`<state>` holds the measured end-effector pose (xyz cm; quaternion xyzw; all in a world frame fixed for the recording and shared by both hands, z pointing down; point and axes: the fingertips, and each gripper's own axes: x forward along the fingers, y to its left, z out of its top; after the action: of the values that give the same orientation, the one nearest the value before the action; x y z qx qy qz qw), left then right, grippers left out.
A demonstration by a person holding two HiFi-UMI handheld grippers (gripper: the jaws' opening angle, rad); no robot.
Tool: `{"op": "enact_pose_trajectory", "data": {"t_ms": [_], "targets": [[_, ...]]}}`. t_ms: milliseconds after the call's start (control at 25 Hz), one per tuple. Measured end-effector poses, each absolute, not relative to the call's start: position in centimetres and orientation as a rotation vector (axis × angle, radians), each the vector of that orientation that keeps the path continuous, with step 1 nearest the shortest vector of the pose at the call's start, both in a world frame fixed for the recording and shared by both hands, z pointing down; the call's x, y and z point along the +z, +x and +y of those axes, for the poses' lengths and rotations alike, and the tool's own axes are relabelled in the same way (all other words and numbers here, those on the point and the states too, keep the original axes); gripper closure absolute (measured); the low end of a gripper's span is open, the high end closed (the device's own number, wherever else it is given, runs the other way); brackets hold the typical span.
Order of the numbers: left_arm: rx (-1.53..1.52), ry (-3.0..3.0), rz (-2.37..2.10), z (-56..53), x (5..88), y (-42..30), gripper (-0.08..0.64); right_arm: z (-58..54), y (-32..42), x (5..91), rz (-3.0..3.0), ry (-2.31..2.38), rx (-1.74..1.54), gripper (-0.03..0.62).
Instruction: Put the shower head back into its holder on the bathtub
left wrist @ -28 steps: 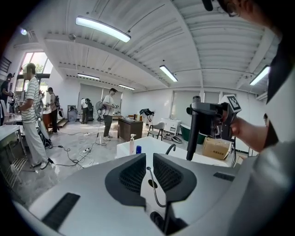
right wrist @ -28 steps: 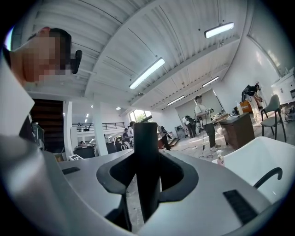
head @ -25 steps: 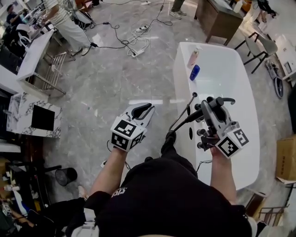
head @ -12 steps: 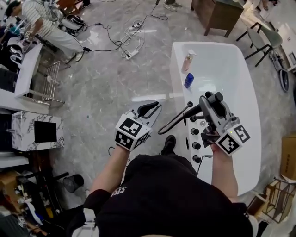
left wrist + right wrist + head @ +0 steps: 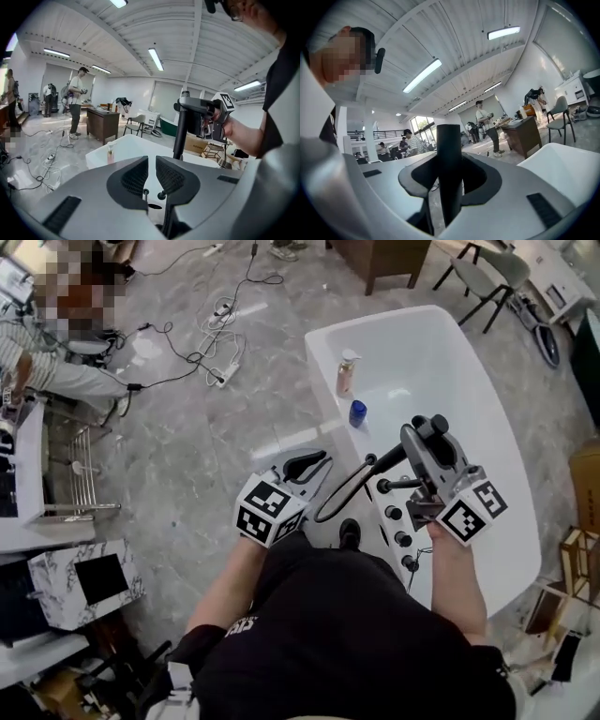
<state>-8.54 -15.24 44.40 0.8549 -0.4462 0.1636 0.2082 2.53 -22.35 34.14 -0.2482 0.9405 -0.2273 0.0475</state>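
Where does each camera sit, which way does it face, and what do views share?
Head view: on the person's head, facing steeply down at bathtub, left gripper, right gripper, forearms, torso.
Left gripper view: on that gripper, facing along near-shut empty jaws toward the bathtub; person's right hand shows.
Right gripper view: on that gripper, facing level along jaws gripping the shower head; person's head upper left.
Shared: the first two both show the right gripper holding the shower head.

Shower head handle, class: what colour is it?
Black. The shower head handle shows best in the right gripper view.
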Motion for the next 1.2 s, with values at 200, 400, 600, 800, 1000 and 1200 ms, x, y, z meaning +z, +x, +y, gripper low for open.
{"op": "enact_pose_trajectory", "data": {"t_ms": [200, 400, 600, 800, 1000, 1200], "targets": [[0.497, 2.527, -0.977, -18.2, 45.0, -9.8, 0.484, -24.3, 0.9, 33.4, 2.791, -0.994, -0.646, 0.454], [0.512, 2.602, -0.650, -17.4, 47.1, -8.9, 0.412, -23.4, -0.3, 32.9, 2.718, -1.218, -0.608, 0.454], [0.563, 2.618, -0.449, -15.7, 51.0, -8.3, 0.345, -22.3, -1.5, 31.4, 2.677, -1.287, -0.545, 0.456], [0.624, 2.633, -0.383, -15.8, 53.8, -7.3, 0.311, -21.8, 0.1, 29.5, 2.615, -1.377, -0.521, 0.456], [0.608, 2.694, -0.301, -15.7, 55.4, -4.6, 0.310, -21.8, 1.9, 29.7, 2.558, -1.458, -0.538, 0.455], [0.531, 2.654, -0.263, -16.7, 57.5, -2.9, 0.310, -22.3, 2.5, 30.1, 2.537, -1.480, -0.551, 0.455]]}}
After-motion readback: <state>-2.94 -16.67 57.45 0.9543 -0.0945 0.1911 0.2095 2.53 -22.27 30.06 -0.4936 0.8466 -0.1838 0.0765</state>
